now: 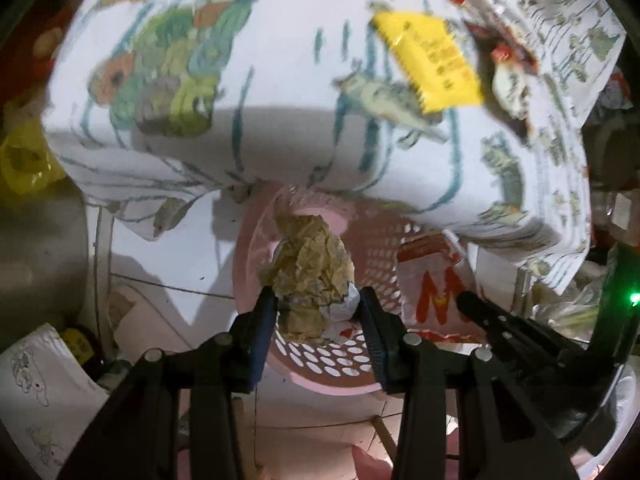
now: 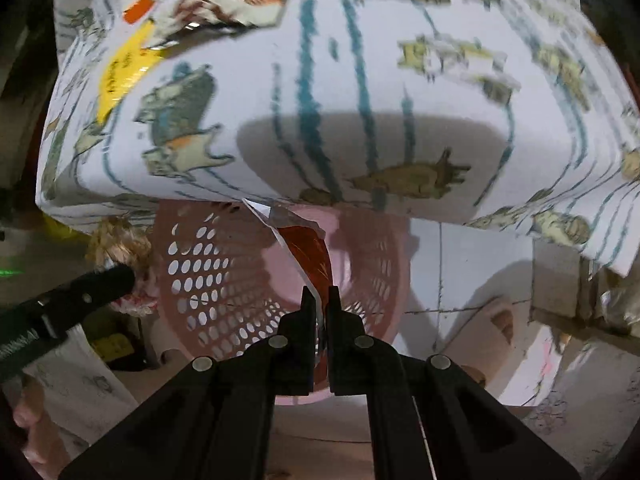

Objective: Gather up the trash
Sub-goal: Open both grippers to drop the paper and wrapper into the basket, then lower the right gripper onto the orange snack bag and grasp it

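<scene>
My left gripper [image 1: 318,300] is shut on a crumpled ball of brownish paper [image 1: 310,264], held over the pink perforated basket [image 1: 340,364] on the floor. Beside it, my right gripper [image 1: 464,300] holds a red and white wrapper [image 1: 434,280] with a large letter M. In the right wrist view my right gripper [image 2: 322,294] is shut on the edge of that wrapper [image 2: 310,252], which hangs over the pink basket [image 2: 208,276]. The left gripper's finger [image 2: 108,280] and the paper ball [image 2: 120,240] show at the left, just outside the basket's rim.
A table with a white animal-print cloth [image 1: 280,80] overhangs the basket. On it lie a yellow packet [image 1: 434,60] and other wrappers [image 1: 504,60]. A yellow bag [image 1: 24,164] sits at the left; printed paper [image 1: 44,380] lies on the tiled floor.
</scene>
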Tool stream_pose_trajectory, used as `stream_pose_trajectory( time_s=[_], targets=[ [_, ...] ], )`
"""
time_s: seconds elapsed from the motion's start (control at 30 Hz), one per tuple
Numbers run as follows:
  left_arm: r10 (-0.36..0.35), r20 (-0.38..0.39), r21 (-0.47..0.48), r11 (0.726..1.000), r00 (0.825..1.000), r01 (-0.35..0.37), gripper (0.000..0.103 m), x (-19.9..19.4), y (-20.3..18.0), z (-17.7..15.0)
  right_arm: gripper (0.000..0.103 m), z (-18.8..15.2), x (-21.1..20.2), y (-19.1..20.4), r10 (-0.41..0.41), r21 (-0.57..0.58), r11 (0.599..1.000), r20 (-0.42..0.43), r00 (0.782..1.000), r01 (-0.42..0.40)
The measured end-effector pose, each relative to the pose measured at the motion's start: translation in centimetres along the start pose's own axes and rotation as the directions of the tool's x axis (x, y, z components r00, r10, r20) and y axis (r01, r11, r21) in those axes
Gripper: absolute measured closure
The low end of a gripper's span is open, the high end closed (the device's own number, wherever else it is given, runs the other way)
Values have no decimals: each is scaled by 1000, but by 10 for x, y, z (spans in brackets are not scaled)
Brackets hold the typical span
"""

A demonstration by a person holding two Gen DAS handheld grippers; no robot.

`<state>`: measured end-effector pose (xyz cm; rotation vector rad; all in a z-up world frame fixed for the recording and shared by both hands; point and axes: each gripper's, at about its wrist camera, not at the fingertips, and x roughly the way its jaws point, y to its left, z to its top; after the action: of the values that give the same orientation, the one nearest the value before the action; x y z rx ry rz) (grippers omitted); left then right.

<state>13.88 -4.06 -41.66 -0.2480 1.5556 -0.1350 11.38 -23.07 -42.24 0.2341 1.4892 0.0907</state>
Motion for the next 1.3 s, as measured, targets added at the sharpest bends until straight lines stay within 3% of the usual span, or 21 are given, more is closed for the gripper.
stream_pose_trajectory(
  time_s=[0.13, 0.2, 0.27, 0.3, 0.37, 0.5, 0.57, 0.73, 0.97, 1.03, 1.1, 1.2, 1.3],
  targets=[
    [49, -9, 11, 999, 999, -49, 57, 2, -1, -3, 98, -2, 3, -2, -13, 11, 1000, 16, 1000, 13],
    [41, 2, 16, 999, 999, -41, 44, -4, -4, -4, 97, -2, 6, -2, 5, 23, 1000, 5, 1000, -5],
    [48, 23, 24, 999, 999, -48, 40, -9, -6, -5, 92, 1, 7, -2, 9, 33, 999, -2, 1000, -9],
    [56, 30, 27, 998, 998, -57, 37, -11, -5, -5, 84, 2, 6, -5, 10, 40, 999, 0, 1000, -10],
    [81, 39, 24, 996, 996, -82, 34, -16, -3, -5, 76, 2, 3, -7, 6, 53, 999, 8, 1000, -7],
    [83, 73, 11, 996, 994, -84, 34, -34, -2, -3, 76, 5, -15, -7, 36, 77, 996, 28, 999, -38],
    [92, 118, 23, 995, 989, -96, 33, -52, -6, -4, 76, 6, -31, -3, 28, 60, 998, 76, 997, -33],
    [128, 246, 52, 988, 961, -145, 30, -94, -15, -7, 76, 3, -71, 17, 14, -35, 999, 202, 979, -7],
    [116, 378, 45, 989, 919, -144, 29, -140, -14, -13, 76, 4, -120, 24, 19, -85, 996, 340, 940, 11],
    [113, 416, 50, 988, 902, -147, 23, -152, -15, -15, 76, 4, -128, 23, 17, -89, 996, 376, 927, 18],
    [120, 455, 55, 985, 882, -163, 9, -162, -16, -16, 74, 6, -134, 20, 8, -91, 995, 401, 916, 31],
    [129, 494, 62, 981, 860, -184, 7, -173, -18, -18, 65, 7, -135, 15, -9, -69, 997, 399, 917, 40],
    [118, 509, 53, 984, 853, -168, 4, -177, -15, -19, 65, 8, -136, 12, -11, -64, 997, 409, 912, 40]
  ],
)
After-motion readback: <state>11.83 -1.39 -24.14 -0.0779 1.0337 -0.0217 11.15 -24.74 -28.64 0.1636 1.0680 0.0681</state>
